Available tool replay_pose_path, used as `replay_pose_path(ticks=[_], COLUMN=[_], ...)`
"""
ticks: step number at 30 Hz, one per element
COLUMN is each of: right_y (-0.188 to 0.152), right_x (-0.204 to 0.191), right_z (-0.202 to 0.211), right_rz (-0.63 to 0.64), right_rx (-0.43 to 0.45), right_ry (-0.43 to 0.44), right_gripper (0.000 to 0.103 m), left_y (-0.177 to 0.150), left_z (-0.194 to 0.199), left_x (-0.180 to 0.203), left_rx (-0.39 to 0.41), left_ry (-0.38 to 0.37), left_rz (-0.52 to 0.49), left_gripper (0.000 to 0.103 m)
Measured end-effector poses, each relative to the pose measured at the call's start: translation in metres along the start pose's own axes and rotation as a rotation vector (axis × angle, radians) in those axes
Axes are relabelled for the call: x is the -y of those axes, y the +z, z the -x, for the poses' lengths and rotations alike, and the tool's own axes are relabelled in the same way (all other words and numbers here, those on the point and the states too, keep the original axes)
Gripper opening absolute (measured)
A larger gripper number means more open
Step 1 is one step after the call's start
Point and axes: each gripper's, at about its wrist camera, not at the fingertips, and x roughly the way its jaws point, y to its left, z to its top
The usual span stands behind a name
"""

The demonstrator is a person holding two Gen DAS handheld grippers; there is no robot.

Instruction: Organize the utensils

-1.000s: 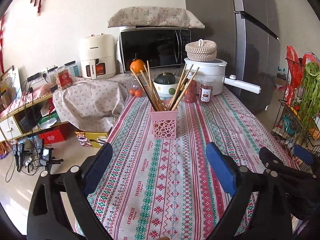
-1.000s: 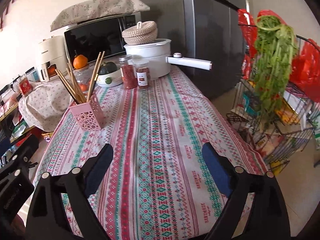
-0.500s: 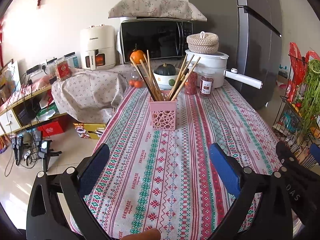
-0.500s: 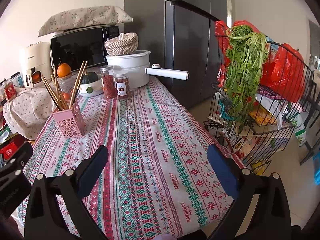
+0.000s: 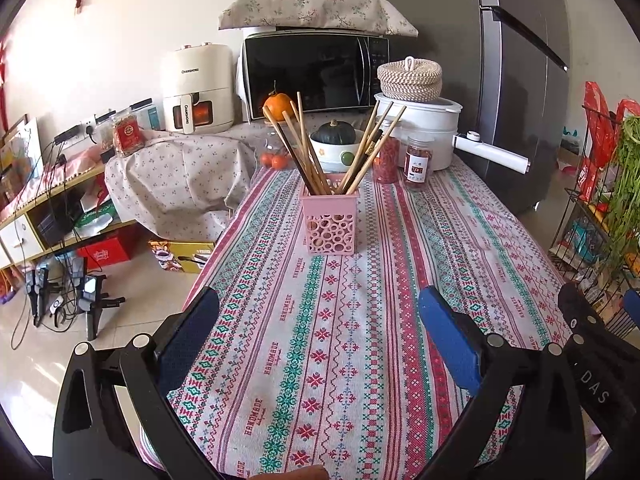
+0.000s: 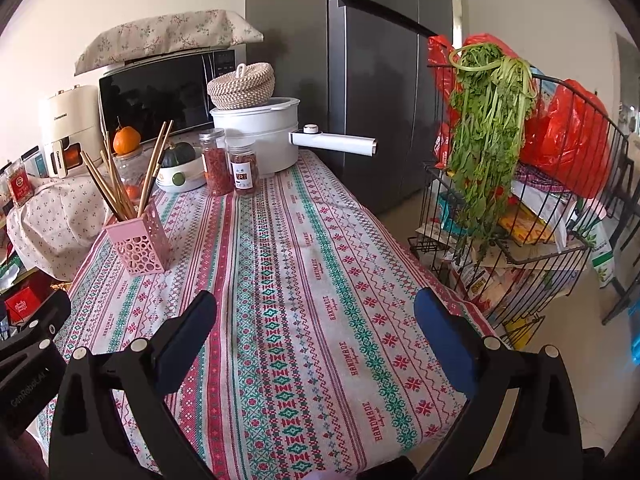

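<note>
Chopsticks [image 5: 320, 152] in pink holder [image 5: 329, 224], well beyond gaping left tongs [image 5: 320, 312].

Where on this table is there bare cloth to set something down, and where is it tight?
Bare cloth runs from the pink holder toward both open grippers, left gripper and right gripper, and along the table's right side toward the wire rack. The far end is crowded: two spice jars, bowl and white pot sit close together.
</note>
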Motion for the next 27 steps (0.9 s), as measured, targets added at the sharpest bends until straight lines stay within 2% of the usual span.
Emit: replay_pose_path(ticks=[27], right_y=[-0.0019], right_x=[0.0018], right_z=[-0.0071], right_rz=[-0.010], right_rx=[-0.032], right_ry=[0.007], right_gripper=[0.096], left_y=[-0.0039], left_z=[-0.0050], left_x=[0.0009], left_rx=[-0.019], left_ry=[0.005], left_rz=[0.000], left_gripper=[0.096])
